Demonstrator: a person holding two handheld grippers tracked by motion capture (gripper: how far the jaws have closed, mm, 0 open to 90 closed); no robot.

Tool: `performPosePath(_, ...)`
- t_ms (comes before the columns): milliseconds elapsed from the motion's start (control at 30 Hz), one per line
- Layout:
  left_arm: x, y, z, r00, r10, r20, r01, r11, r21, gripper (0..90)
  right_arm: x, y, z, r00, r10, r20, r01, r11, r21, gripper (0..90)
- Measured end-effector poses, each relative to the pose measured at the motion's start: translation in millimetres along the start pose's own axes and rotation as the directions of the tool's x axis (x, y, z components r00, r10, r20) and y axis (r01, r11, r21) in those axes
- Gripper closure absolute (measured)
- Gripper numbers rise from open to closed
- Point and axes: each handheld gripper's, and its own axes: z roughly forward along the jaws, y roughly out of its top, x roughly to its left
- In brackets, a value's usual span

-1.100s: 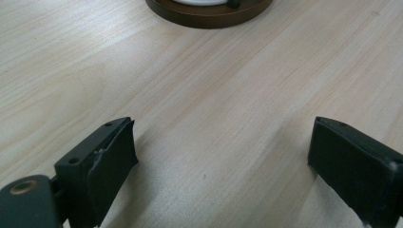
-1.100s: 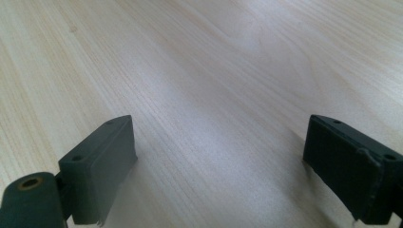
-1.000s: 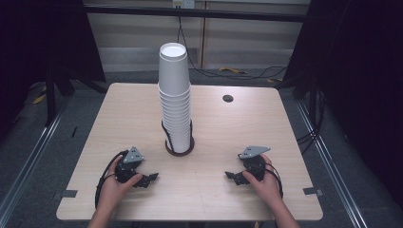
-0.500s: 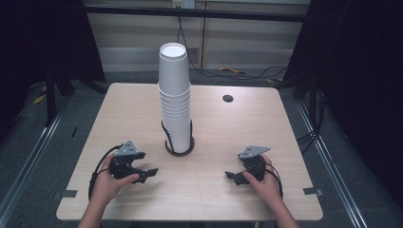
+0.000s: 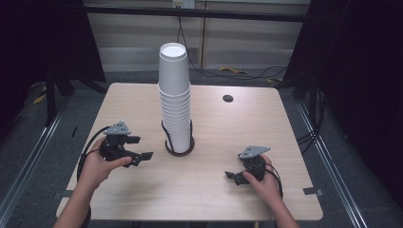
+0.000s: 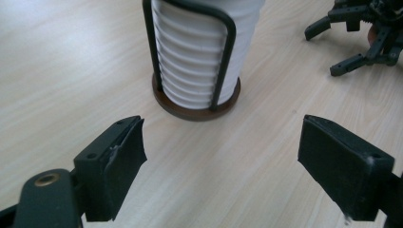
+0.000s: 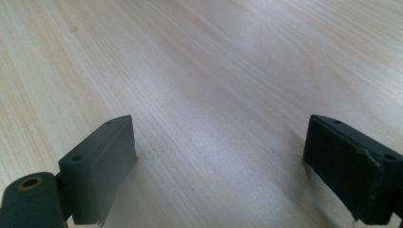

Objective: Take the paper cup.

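Left gripper is in my left hand, held up off the table, left of the cup stack. Forearm comes in from the bottom-left corner and the wrist angles the jaws right, toward the stack's base. Jaws have just been closing, but they stand apart with nothing between them. In the left gripper view, bare wood shows in the gap between the pads, with the stack just ahead.

The stack is white cups nested upright in a dark wire holder on a round brown base, roughly mid-table. In the left gripper view, the holder's wire loop runs up the front of the cups and the base sits flat on the wood. No contact from either gripper.

Right gripper is in my right hand, low at the table's near-right, well apart from the stack. Forearm enters from the bottom right and the jaws point left across the table. Its jaws are spread wide too, over plain tabletop.
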Motion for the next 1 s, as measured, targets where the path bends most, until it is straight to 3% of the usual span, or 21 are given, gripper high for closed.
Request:
performPosePath(333, 7.8, 36.8, -23.8, 1.0, 0.006, 0.001, -0.006, 0.9996, -0.029, 15.9, 0.1, 0.0, 0.0, 1.0, 0.0, 0.001, 0.0, 1.0, 0.0, 9.8)
performPosePath(600, 4.2, 69.7, -35.4, 0.9986, 0.035, 0.039, -0.033, 0.9978, -0.058, 15.8, 0.0, 0.0, 0.0, 1.0, -0.001, 0.001, 0.001, 1.0, 0.0, 9.8)
performPosePath(900, -2.4, 109.1, -43.1, 0.9953, 0.082, 0.052, -0.077, 0.9929, -0.091, 15.4, 0.0, 0.0, 0.0, 1.0, 0.0, 0.001, 0.0, 1.0, 0.0, 9.8)
performPosePath(1000, -5.8, 125.3, -45.7, 0.9944, 0.081, 0.069, -0.072, 0.9898, -0.123, 15.4, 0.1, 0.0, 0.0, 1.0, 0.001, 0.001, -0.001, 1.0, -0.001, 9.8)
